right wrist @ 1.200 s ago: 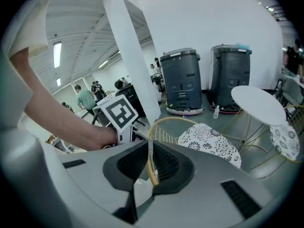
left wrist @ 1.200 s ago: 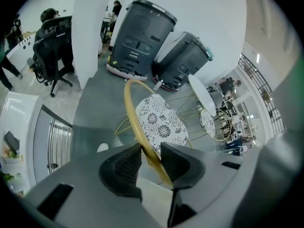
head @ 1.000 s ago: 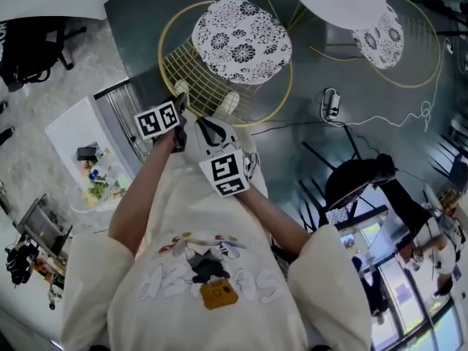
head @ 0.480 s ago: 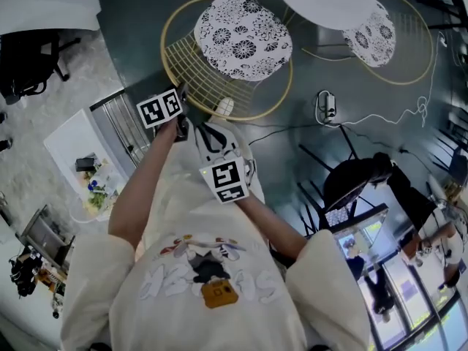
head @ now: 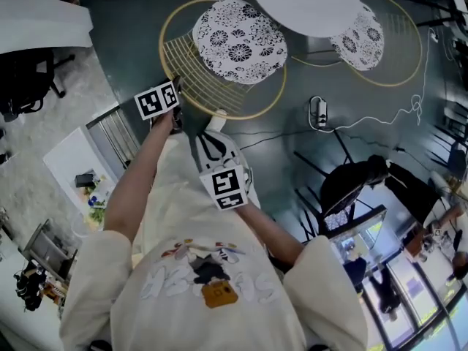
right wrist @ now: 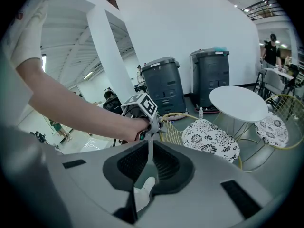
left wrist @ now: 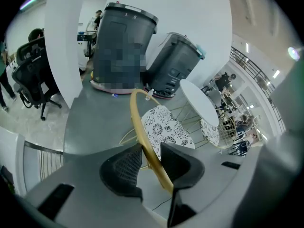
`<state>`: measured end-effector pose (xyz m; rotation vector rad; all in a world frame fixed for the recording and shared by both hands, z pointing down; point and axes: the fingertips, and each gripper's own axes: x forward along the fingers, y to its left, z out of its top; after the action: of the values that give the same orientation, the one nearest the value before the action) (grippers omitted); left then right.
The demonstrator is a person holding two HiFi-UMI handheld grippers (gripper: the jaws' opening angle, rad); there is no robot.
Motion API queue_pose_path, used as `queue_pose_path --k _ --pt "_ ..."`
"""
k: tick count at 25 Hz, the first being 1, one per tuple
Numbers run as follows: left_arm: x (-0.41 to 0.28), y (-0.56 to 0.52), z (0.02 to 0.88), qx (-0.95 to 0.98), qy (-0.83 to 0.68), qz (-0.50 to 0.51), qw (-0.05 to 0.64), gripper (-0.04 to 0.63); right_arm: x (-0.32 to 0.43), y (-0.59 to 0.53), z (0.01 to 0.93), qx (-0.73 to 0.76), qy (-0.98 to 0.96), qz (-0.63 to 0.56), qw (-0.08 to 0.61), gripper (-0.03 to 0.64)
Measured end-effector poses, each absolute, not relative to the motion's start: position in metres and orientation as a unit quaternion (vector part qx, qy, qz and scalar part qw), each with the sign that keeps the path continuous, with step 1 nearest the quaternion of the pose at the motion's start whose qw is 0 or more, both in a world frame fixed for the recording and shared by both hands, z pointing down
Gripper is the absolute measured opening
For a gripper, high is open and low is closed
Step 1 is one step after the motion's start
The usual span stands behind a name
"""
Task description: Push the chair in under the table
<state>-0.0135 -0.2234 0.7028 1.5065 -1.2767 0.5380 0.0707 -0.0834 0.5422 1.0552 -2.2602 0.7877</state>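
Note:
The chair has a gold wire frame [head: 191, 79] and a black-and-white patterned cushion [head: 239, 39]; it stands just left of the round white table [head: 303, 2]. My left gripper [head: 175, 88] is at the near left of the chair's back rim. In the left gripper view the gold rim [left wrist: 142, 127] runs between the jaws of the left gripper [left wrist: 152, 164], which are shut on it. My right gripper [head: 208, 133] hangs nearer my body, apart from the chair. In the right gripper view the right gripper [right wrist: 148, 152] is shut with nothing between its pads.
A second patterned chair [head: 358, 39] stands on the table's far side. A power strip [head: 316, 110] and white cable lie on the dark floor. Two dark bins [left wrist: 123, 44] stand by a white column. A black office chair [head: 29, 75] and a white desk [head: 69, 148] are at the left.
The left gripper has moved away from my body with the chair's rim in it. The chair now stands closer to the white table. The right gripper followed a little.

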Motion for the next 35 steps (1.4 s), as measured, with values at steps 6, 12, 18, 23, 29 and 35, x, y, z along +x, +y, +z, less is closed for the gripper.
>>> queue_pose_path --k 6,12,18,23,29,35 --pt "-0.006 -0.263 0.705 0.634 -0.539 0.235 0.503 0.123 0.085 -0.090 0.547 0.397 -0.828 0.296 0.261 0.035" --pt "-0.004 -0.274 0.706 0.630 -0.550 0.234 0.496 0.120 0.103 -0.096 0.550 0.408 -0.823 0.298 0.262 0.035" --pt "-0.008 -0.270 0.697 0.652 -0.539 0.266 0.462 0.124 0.105 -0.096 0.543 0.412 -0.825 0.288 0.257 0.035" --pt "-0.004 -0.281 0.636 0.696 -0.560 0.246 0.375 0.127 0.115 -0.093 0.530 0.426 -0.828 0.275 0.241 0.035" --pt "0.030 -0.280 0.535 0.776 -0.530 0.202 0.277 0.126 0.120 -0.103 0.513 0.453 -0.831 0.233 0.222 0.035" --pt "0.074 -0.236 0.454 0.835 -0.477 0.176 0.211 0.126 0.138 -0.115 0.476 0.485 -0.832 0.195 0.186 0.035"
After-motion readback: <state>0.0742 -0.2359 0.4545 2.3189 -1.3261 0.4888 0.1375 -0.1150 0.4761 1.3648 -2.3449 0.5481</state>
